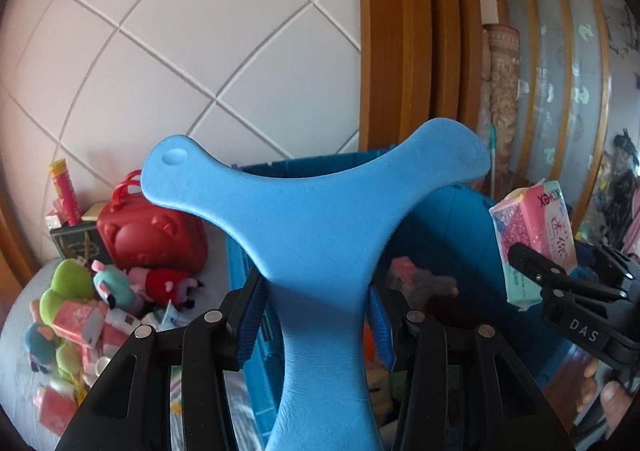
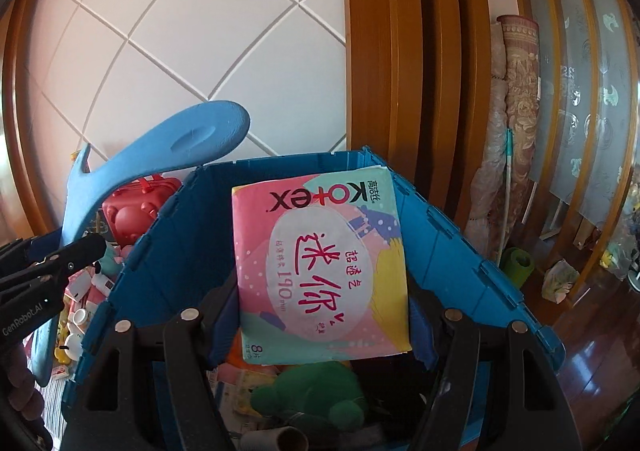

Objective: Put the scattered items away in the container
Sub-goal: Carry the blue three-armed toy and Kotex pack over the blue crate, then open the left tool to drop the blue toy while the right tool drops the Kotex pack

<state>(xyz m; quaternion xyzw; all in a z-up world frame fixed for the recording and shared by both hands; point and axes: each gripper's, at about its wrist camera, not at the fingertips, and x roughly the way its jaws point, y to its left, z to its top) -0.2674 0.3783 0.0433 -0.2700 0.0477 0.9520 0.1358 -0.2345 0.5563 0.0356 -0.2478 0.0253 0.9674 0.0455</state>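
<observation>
My left gripper (image 1: 316, 321) is shut on the stem of a blue three-armed foam piece (image 1: 316, 219), which rises in front of the blue crate (image 1: 452, 235). In the right wrist view the same foam piece (image 2: 160, 155) hangs left of the crate (image 2: 180, 235). My right gripper (image 2: 320, 331) is shut on a pink Kotex pad pack (image 2: 320, 271), held over the crate's open top. That pack (image 1: 534, 243) shows at the right of the left wrist view. A green plush (image 2: 312, 395) and other items lie inside the crate.
A red bear-shaped case (image 1: 148, 231), plush toys (image 1: 160, 283), pink packs (image 1: 76, 319) and small boxes are scattered on the grey bed left of the crate. Behind stand a tiled white wall, wooden frames (image 2: 400, 51) and rolled rugs (image 2: 516, 111). A green roll (image 2: 518, 267) lies on the wooden floor.
</observation>
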